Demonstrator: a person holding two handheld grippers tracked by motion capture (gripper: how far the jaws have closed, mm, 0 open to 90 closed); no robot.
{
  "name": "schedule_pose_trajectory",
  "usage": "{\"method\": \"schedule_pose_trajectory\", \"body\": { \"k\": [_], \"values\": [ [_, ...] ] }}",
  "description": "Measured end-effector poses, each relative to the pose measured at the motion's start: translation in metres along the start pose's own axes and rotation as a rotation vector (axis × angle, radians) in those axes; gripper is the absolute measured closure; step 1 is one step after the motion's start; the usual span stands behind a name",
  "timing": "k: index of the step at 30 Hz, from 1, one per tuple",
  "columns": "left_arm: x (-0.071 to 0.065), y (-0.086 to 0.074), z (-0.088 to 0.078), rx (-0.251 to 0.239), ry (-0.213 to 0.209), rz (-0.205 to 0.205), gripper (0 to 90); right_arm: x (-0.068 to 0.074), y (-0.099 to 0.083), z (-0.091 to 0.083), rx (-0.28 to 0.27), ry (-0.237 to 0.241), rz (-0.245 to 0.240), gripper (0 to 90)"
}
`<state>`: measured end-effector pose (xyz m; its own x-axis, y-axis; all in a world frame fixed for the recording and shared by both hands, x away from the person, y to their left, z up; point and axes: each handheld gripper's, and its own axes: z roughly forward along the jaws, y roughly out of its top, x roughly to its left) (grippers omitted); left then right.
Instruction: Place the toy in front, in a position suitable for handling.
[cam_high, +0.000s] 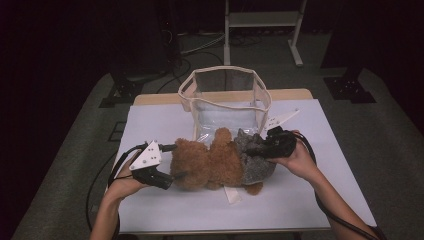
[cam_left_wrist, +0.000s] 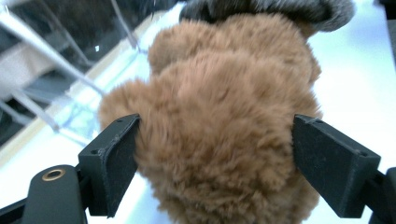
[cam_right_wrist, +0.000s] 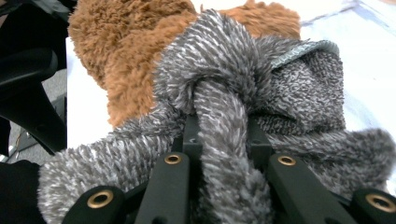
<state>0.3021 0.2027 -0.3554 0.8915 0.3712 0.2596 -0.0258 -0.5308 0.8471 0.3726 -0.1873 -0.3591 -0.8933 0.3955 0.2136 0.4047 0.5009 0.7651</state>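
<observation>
A brown plush toy (cam_high: 207, 165) wearing a grey fuzzy garment (cam_high: 255, 160) lies on its side near the middle of a white table (cam_high: 310, 200), just in front of a clear, cream-trimmed bag (cam_high: 225, 95) that stands open at the table's far edge.

The person's left forearm enters from the bottom left, wrist bent inward, and points the left gripper (cam_high: 172, 177) level across the table at the toy's brown end. In the left gripper view its jaws stand spread on either side of the brown fur (cam_left_wrist: 219, 126); the fur bulges between and against the pads, and whether they squeeze it cannot be told.

The right forearm reaches in from the bottom right, the hand (cam_high: 300, 160) wrapped around the right gripper (cam_high: 255, 150), which is angled back toward the toy's grey end. In the right gripper view its jaws are pressed together on a bunched fold of the grey garment (cam_right_wrist: 219, 121), which rises in a ridge between them, the brown fur (cam_right_wrist: 126, 42) lying beyond.
</observation>
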Motion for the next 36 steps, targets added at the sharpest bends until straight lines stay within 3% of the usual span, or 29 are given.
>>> {"method": "schedule_pose_trajectory", "body": {
  "k": [4,6,9,12,19,25,27,30,36],
  "values": [
    [-0.004,0.002,0.005,0.01,-0.027,0.035,16.9,-0.003,-0.005,-0.002,-0.01,-0.013,0.01,75.5],
    [-0.004,-0.006,0.013,0.052,-0.039,0.032,16.9,-0.005,-0.008,-0.003,-0.004,-0.019,0.019,75.5],
    [-0.001,-0.019,0.023,0.11,-0.025,0.02,16.8,-0.01,-0.015,-0.003,0.008,-0.031,0.037,75.5],
    [0.006,-0.029,0.025,0.065,-0.009,-0.019,13.5,-0.014,-0.019,0.003,0.013,-0.026,0.054,75.4],
    [0.02,-0.04,0.025,0.088,0.057,-0.04,7.9,-0.016,-0.013,0.016,0.017,-0.017,0.047,75.4],
    [0.022,-0.053,0.045,0.102,0.034,-0.071,2.2,-0.015,-0.018,0.025,-0.003,0.002,0.059,75.6],
    [0.022,-0.052,0.047,0.106,0.049,-0.073,11.8,-0.013,-0.02,0.03,-0.013,0.021,0.062,76.0],
    [0.022,-0.048,0.044,0.104,0.029,-0.083,26.2,-0.008,-0.02,0.034,-0.023,0.03,0.059,76.9],
    [0.019,-0.035,0.039,0.118,-0.034,-0.113,32.7,0.008,-0.012,0.02,-0.075,0.073,0.034,77.6]
  ]
}}
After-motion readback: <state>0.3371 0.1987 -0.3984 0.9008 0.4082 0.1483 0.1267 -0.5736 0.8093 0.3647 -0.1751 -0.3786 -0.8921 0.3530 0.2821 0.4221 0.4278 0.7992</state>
